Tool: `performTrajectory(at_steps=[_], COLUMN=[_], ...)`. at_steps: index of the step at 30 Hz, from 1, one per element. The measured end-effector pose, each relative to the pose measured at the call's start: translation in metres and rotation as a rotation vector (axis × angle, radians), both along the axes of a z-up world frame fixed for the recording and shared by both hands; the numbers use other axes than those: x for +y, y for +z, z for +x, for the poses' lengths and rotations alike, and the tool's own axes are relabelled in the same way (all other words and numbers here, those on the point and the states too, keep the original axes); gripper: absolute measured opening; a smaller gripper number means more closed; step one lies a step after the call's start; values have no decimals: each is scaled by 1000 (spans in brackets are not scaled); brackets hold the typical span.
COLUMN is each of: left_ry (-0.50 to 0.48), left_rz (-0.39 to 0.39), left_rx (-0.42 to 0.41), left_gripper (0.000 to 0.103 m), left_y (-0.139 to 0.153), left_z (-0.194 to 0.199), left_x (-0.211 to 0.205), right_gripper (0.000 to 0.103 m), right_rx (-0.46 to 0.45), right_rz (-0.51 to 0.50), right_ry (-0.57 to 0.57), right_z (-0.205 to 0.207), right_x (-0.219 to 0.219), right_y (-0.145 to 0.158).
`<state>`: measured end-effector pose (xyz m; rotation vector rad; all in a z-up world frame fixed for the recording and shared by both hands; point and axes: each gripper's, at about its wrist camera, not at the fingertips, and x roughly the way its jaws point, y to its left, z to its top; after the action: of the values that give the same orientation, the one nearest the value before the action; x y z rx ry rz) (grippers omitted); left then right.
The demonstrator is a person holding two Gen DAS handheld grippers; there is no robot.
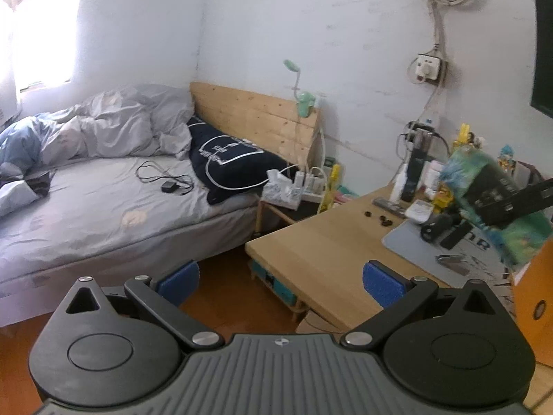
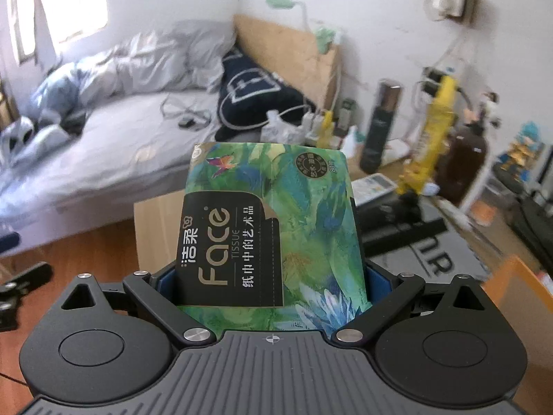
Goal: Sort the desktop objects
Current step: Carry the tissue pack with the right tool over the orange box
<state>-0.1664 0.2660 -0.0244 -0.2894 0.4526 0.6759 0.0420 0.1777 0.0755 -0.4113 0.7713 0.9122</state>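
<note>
Tongs on the right [image 2: 273, 276] clamp one green "Face" tissue pack [image 2: 276, 228] by its sides, holding it in the air above the wooden worktop [image 2: 155, 228]. Left tongs [image 1: 280, 276] hang apart with nothing between their two blue pads [image 1: 382, 282], near the worktop's front corner. From that side the same pack [image 1: 494, 200] shows tilted over a grey desk mat [image 1: 404, 238]. Along the worktop's back edge stand one tall dark bottle [image 2: 382, 128] and one brown jar [image 2: 465, 169], contents unclear. One white remote [image 1: 420, 209] lies beside the mat.
</note>
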Motion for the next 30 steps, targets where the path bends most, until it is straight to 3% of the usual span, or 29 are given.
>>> performTrajectory(at_steps=[10,15,21,30], left_ry=[-108,-189,-282,-353], left_rz=[8,17,42,74], left_rx=[-52,-70,-85,-84], left_gripper=[103,103,103,103], left_y=[13,18,25,31], left_z=[15,29,48,73], left_x=[-29,-52,-84,-114], right_gripper=[98,99,99,99], right_rx=[-38,-54,-14,78], right_rz=[96,71,-2,-136], right_ry=[-131,-249,-375,-388], right_z=[1,13,47,113], right_x=[-102,-166,-216,-209], right_y=[57,60,35,-25])
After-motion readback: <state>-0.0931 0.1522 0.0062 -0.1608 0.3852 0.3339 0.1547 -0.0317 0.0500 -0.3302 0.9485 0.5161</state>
